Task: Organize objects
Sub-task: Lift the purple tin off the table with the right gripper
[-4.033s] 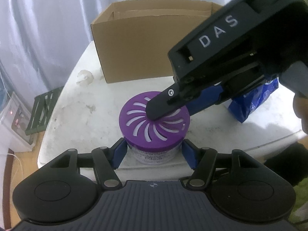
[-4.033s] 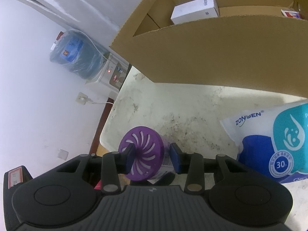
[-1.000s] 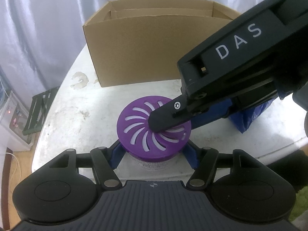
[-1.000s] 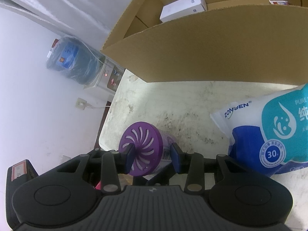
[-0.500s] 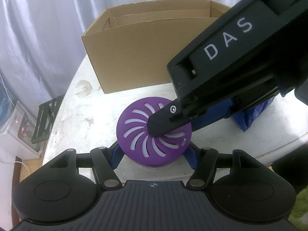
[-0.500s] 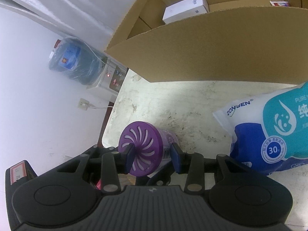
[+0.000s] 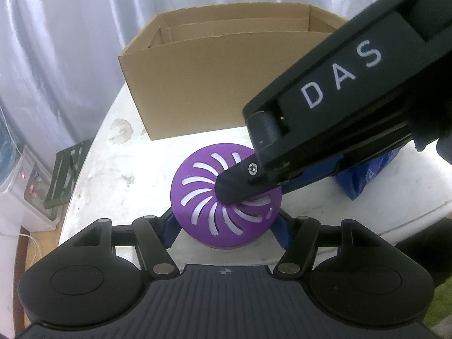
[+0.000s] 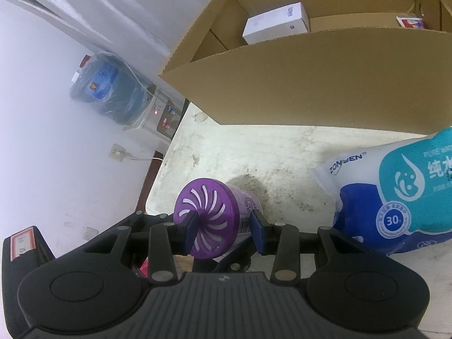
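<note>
A purple-lidded air freshener jar point(image 7: 197, 192) sits between the blue pads of my left gripper point(image 7: 226, 230), which is shut on its sides. My right gripper reaches in from the right, its upper finger point(image 7: 234, 186) lying across the slotted lid. In the right wrist view the jar point(image 8: 203, 206) appears tilted on its side, with my right gripper point(image 8: 224, 231) shut on it: one pad on the lid's face, the other on the labelled body. An open cardboard box point(image 7: 212, 84) stands behind on the white table point(image 7: 113, 169). The jar's base is hidden.
A blue and white wipes pack point(image 8: 395, 192) lies to the right of the jar. The cardboard box point(image 8: 310, 84) holds a white carton point(image 8: 275, 22) and another small item. Off the table's left edge stand a water dispenser point(image 8: 113, 93) and a green rack point(image 7: 65, 175).
Compared with four seconds ago, the jar's lid fills more of the left wrist view and hides its white body. Both grippers keep their hold; little has shifted in the last second.
</note>
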`<state>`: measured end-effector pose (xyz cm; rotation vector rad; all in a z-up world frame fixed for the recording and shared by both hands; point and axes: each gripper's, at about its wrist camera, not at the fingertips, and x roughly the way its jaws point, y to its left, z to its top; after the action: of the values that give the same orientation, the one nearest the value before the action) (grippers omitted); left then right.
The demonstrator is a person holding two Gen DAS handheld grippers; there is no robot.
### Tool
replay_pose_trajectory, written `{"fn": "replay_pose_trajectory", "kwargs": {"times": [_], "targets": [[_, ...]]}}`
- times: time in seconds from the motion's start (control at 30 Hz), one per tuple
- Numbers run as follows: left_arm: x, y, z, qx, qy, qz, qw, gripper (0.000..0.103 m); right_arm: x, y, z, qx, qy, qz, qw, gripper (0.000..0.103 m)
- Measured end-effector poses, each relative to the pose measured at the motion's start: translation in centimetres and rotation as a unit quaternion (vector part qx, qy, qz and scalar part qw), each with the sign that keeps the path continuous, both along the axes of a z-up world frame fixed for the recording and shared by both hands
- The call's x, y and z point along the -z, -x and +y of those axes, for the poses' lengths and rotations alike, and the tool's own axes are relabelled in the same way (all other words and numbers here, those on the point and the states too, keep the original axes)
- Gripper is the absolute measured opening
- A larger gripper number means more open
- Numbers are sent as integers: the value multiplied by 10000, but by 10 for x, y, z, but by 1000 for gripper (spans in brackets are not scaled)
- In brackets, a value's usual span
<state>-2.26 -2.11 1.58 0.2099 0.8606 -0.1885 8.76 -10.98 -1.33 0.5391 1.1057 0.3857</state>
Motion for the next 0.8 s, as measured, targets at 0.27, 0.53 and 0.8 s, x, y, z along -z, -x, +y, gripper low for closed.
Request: {"fn": "replay_pose_trajectory", "kwargs": {"times": [0.27,0.53,0.8], "targets": [[-12,16,-8,-58,33,-44,10000,65,-4,5,1,-15,13,-119,9999,44],[-19,29,-15,-103,40,-124,9999,65,-11,9,1,-3,-4,-225,9997,44],[-41,50,-30,-204,12,-200,9996,65,-22,14,5,-34,-39,-362,9993,44]]}}
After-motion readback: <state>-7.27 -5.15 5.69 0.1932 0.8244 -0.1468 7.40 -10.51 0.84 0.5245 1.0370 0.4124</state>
